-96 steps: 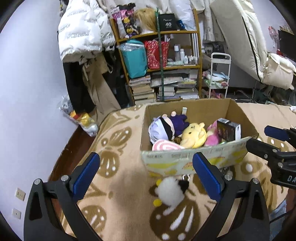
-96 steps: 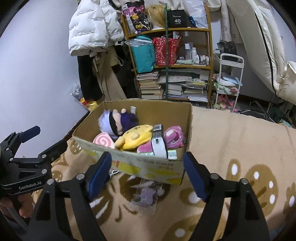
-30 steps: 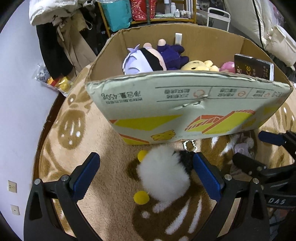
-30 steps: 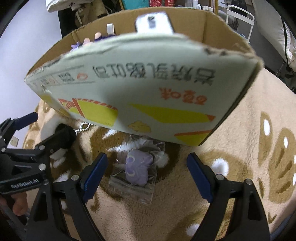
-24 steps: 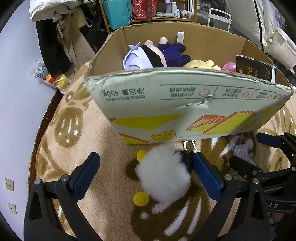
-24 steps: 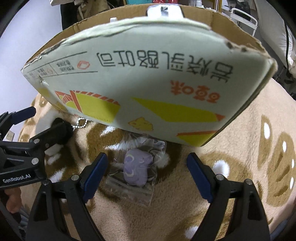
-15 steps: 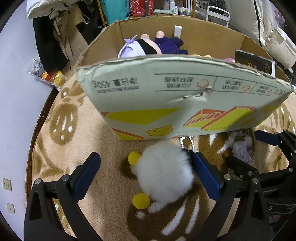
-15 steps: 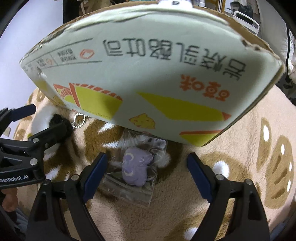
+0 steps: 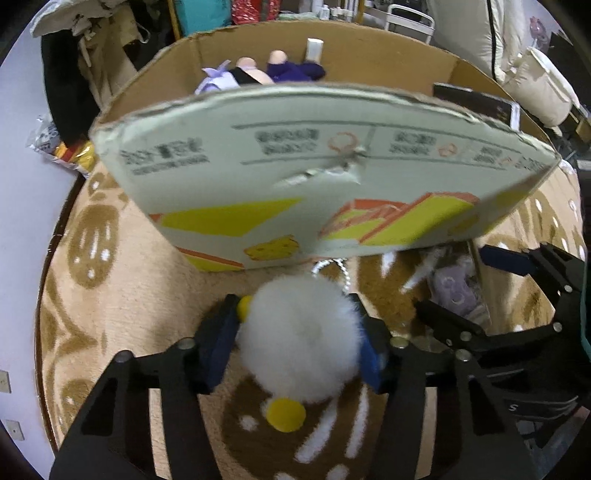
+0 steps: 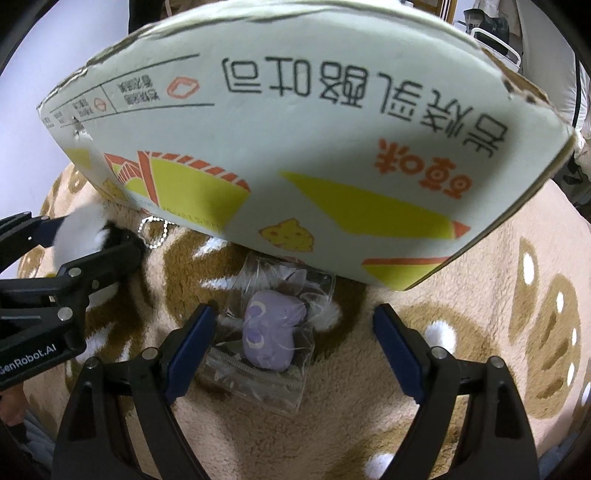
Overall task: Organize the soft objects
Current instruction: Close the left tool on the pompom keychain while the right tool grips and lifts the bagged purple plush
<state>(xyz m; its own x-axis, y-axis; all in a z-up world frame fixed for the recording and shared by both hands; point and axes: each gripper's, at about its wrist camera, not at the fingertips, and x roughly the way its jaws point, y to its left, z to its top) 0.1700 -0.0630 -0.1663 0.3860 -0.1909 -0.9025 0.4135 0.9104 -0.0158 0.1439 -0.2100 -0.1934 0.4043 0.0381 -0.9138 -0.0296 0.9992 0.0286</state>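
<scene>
A lived-in home bedroom; patterned fleece blanket [image 9: 110, 295], hanging coats [image 9: 74, 74], crowded shelf [image 9: 240, 7], plush-filled cardboard box [image 9: 369, 55].

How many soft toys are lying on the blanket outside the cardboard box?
2. The white fluffy toy sits between the left gripper fingers in front of the box; the bagged purple toy lies between the open right gripper fingers. The box may hide more.

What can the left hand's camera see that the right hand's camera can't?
Only the left wrist view looks over the box wall to the purple-haired doll inside, and shows the left gripper squeezing the white fluffy toy. Only the right wrist view shows the right gripper open around the bagged purple toy. Both show the cardboard box and the brown blanket.
</scene>
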